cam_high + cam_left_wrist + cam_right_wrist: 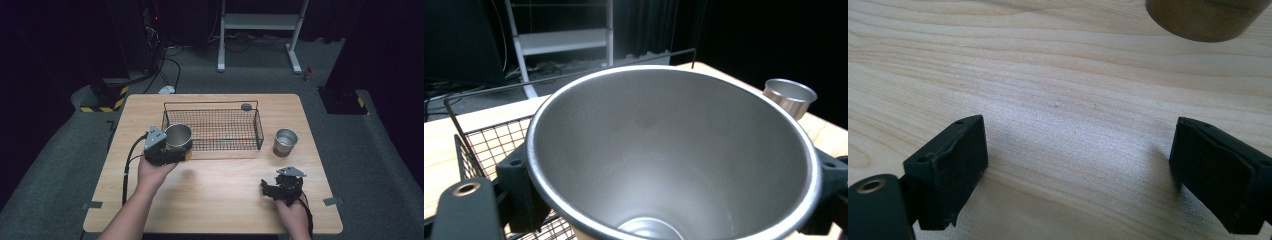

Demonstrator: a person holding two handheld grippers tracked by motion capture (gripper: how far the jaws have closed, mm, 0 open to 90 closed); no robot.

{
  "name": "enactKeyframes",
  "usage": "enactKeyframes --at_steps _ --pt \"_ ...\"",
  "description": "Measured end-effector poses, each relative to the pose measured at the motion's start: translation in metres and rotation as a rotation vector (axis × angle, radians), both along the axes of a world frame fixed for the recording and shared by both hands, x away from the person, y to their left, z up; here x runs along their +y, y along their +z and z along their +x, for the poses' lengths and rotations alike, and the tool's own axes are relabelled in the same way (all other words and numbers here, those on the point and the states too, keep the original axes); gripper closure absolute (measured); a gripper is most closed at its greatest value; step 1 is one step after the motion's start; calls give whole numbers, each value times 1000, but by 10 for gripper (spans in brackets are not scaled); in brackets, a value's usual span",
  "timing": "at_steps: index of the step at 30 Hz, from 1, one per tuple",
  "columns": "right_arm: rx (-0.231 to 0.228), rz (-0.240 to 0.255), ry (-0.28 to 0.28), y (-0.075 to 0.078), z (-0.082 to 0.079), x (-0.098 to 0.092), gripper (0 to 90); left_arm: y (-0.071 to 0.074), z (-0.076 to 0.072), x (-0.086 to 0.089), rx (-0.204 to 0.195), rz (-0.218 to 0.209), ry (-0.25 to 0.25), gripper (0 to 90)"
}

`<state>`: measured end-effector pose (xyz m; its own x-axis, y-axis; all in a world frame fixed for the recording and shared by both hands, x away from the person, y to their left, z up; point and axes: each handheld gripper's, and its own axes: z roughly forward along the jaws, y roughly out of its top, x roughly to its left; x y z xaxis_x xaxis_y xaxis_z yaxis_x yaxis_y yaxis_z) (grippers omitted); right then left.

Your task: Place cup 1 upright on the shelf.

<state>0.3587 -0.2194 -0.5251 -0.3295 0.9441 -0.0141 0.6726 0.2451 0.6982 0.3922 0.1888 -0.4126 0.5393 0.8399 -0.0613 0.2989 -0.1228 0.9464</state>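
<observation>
A steel cup [178, 137] [674, 155] sits between the jaws of my left gripper [172, 148] [674, 200], which is shut on it and holds it upright just in front of the wire basket's [212, 131] left end. A second steel cup [285, 142] [789, 96] with a brown lower part [1205, 17] stands on the table right of the basket. My right gripper [274, 189] [1080, 170] rests low over the bare wood near the front right, open with nothing between its jaws.
The black wire basket [484, 145] lies empty at the middle of the wooden table [215, 200]. A small grey disc [246, 106] lies behind the basket's far rim. Beyond the table stand a white frame [260, 22] and cables on the floor.
</observation>
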Motion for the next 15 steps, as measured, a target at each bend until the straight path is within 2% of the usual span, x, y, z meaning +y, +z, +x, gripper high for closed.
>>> enactKeyframes --at_steps 6,8,15 --pt "0 0 0 0 0 0 85 4 7 -1 -13 1 4 133" --pt "0 0 0 0 0 0 85 6 10 -2 1 16 5 133" --pt "0 0 0 0 0 0 84 13 24 -8 7 43 4 134"
